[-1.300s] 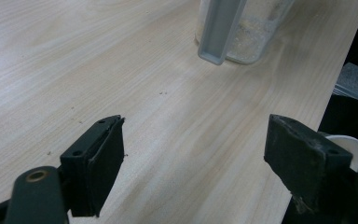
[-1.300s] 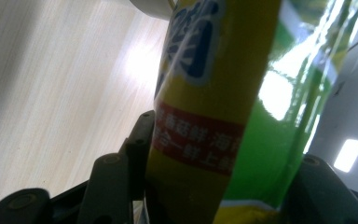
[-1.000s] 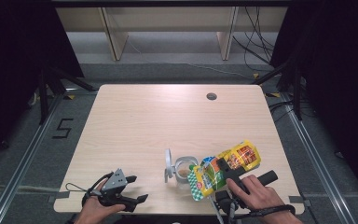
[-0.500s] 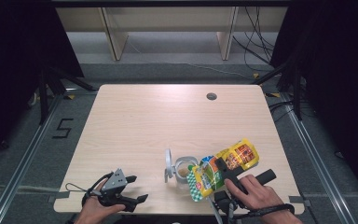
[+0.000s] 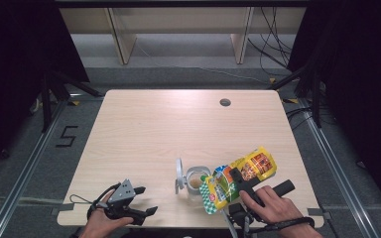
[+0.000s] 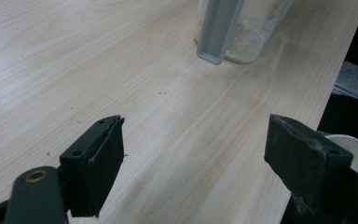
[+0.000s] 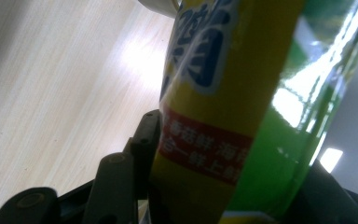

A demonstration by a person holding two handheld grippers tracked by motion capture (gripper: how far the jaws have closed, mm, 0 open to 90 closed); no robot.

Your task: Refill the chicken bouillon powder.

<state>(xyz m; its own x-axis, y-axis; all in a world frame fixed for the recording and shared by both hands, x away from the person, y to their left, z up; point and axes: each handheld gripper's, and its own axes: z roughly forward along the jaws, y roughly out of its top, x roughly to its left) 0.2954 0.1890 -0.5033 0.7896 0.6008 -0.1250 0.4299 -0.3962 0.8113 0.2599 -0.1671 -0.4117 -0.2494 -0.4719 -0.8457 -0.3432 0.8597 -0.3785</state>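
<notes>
A yellow and green snack bag (image 5: pixel 250 168) is held tilted above the table, with my right gripper (image 5: pixel 234 178) shut on its middle. Its lower end hangs next to a clear container (image 5: pixel 196 179) with pale crumbs at the bottom, whose lid (image 5: pixel 179 174) stands open at the left. In the right gripper view the bag (image 7: pixel 223 93) sits between the jaws, pressed by the left finger (image 7: pixel 147 140). My left gripper (image 5: pixel 146 201) rests open near the table's front left edge. Its view shows the left gripper (image 6: pixel 193 140) holding nothing, with the container (image 6: pixel 256 32) and lid (image 6: pixel 219 28) ahead.
The light wooden table (image 5: pixel 154 129) has a small round hole (image 5: pixel 224 102) near its far right side. Dark floor and metal rails surround the table, and shelf legs stand beyond its far edge.
</notes>
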